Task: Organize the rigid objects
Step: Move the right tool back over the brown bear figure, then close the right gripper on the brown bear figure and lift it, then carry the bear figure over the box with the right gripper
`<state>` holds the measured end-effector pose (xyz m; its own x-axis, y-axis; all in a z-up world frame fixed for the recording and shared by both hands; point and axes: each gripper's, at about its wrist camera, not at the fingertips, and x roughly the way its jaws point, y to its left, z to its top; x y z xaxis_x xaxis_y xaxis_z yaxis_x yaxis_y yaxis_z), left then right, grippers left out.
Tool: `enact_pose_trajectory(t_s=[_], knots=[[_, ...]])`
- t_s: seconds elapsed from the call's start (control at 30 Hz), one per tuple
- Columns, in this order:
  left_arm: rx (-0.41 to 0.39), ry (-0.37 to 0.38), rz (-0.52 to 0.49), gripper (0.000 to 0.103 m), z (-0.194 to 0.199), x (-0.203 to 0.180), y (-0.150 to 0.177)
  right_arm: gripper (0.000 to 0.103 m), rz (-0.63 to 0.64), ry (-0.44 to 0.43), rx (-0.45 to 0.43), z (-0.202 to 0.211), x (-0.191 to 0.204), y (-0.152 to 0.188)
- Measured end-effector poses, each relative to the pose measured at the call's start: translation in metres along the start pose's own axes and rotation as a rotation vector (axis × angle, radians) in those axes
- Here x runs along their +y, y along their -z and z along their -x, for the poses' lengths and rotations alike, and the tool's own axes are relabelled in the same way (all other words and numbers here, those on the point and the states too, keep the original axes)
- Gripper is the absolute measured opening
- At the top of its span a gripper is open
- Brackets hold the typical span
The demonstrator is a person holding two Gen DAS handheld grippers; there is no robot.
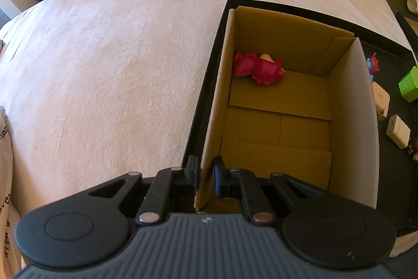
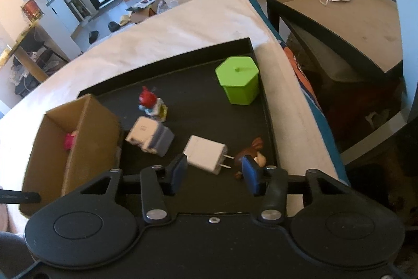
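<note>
L gripper (image 1: 205,175) pinches box (image 1: 287,56) wall, red toy (image 1: 257,68) inside; only R view shows R gripper (image 2: 214,173) wide over charger (image 2: 205,154).

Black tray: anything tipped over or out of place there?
Yes. On the black tray, the brown figurine lies on its side near the right gripper; the white charger lies flat, prongs pointing toward it.

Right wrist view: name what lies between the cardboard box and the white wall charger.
A white-and-grey adapter block sits on the black tray between the cardboard box and the white wall charger.
</note>
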<state>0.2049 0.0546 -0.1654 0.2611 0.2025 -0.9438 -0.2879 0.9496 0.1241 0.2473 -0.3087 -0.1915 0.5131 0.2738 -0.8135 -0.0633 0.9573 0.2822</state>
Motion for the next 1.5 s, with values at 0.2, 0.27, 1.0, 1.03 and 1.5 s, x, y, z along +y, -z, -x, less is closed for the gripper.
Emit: enact_pose_trajectory(t_s=[0.2,0.27,1.0,1.03,1.5], knots=[[0.005,-0.005,0.006,0.012,-0.001,-0.001,-0.001,0.042,0.016,0.027,0.017,-0.016,-0.008,-0.005],[0.006,-0.008,0.004,0.012,-0.002,-0.002,-0.001,0.041,0.020,0.035,0.023,-0.020,-0.010,-0.007],[0.012,-0.009,-0.012,0.012,-0.004,-0.003,-0.001,0.034,0.059,0.141,0.127,-0.048,-0.001,0.000],[0.011,-0.008,-0.012,0.012,-0.004,-0.003,-0.001,0.034,0.051,0.137,0.130,-0.047,-0.001,0.001],[0.005,0.008,-0.010,0.011,-0.002,-0.002,0.002,0.033,0.027,0.090,0.163,-0.034,0.006,0.022]])
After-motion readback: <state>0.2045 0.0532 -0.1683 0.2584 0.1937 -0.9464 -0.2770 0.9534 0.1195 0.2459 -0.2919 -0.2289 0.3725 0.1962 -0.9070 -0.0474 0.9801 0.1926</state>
